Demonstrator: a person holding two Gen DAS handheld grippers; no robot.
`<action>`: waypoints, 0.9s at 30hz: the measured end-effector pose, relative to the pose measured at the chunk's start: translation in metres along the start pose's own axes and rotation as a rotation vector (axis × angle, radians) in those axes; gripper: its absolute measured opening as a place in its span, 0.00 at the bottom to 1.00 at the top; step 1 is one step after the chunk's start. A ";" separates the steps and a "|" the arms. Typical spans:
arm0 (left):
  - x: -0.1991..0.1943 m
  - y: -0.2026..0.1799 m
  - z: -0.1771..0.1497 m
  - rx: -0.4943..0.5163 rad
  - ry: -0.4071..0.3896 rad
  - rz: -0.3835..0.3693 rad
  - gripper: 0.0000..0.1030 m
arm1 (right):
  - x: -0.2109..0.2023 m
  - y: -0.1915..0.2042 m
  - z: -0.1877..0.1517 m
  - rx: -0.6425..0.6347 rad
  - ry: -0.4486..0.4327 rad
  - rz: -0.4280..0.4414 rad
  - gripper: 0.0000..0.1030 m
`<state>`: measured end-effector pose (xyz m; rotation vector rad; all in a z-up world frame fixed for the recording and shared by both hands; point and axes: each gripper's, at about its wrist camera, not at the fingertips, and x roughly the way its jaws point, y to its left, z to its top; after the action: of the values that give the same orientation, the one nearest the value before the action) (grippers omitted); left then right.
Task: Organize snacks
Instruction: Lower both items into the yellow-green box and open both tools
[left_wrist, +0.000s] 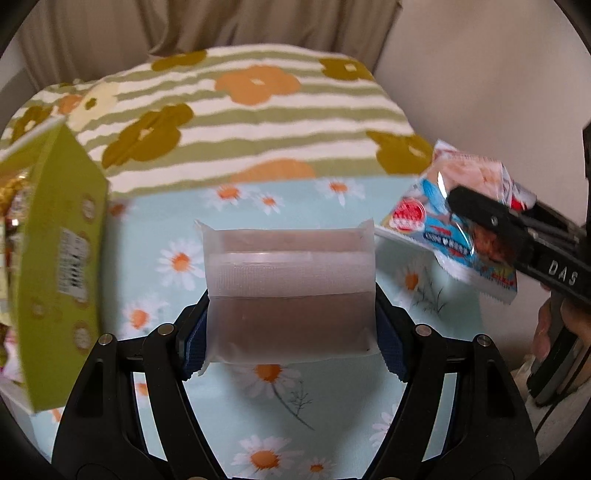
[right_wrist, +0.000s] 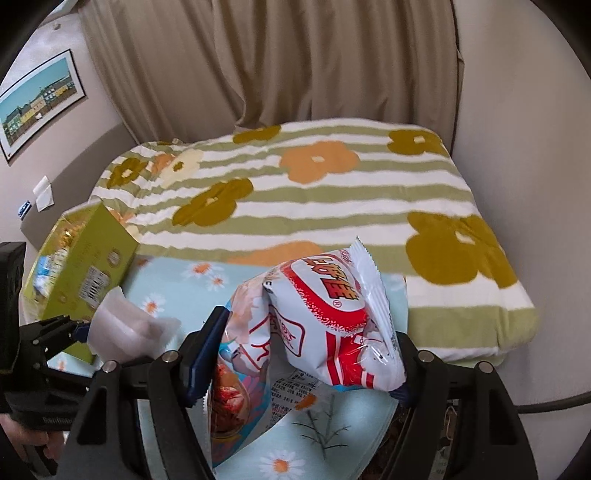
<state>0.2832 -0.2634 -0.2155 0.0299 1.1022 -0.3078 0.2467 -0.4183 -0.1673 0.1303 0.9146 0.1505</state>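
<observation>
My left gripper (left_wrist: 291, 325) is shut on a translucent wrapped brown snack bar (left_wrist: 288, 280), held above the daisy-print cloth (left_wrist: 280, 410). The same bar (right_wrist: 125, 328) shows at the left of the right wrist view, in the left gripper (right_wrist: 79, 330). My right gripper (right_wrist: 310, 339) is shut on two packets pinched together: a white and red snack packet (right_wrist: 332, 314) and a blue and pink snack packet (right_wrist: 229, 398). Seen from the left wrist, the right gripper (left_wrist: 480, 218) holds these packets (left_wrist: 436, 218) up at the right.
An open green box (left_wrist: 62, 240) with wrapped snacks inside stands at the left edge of the cloth, also seen as the green box (right_wrist: 85, 258). Behind lies a striped flower blanket (right_wrist: 314, 192), then beige curtains (right_wrist: 295, 55). A wall rises at the right.
</observation>
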 end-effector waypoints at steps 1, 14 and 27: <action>-0.008 0.005 0.003 -0.009 -0.012 0.000 0.70 | -0.006 0.006 0.006 -0.006 -0.011 0.004 0.68; -0.121 0.134 0.031 -0.124 -0.194 0.059 0.70 | -0.037 0.125 0.062 -0.078 -0.086 0.094 0.68; -0.149 0.314 0.026 -0.167 -0.149 0.087 0.70 | 0.012 0.289 0.068 -0.052 -0.072 0.183 0.68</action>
<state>0.3252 0.0669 -0.1125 -0.0915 0.9729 -0.1372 0.2863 -0.1358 -0.0843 0.1702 0.8256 0.3370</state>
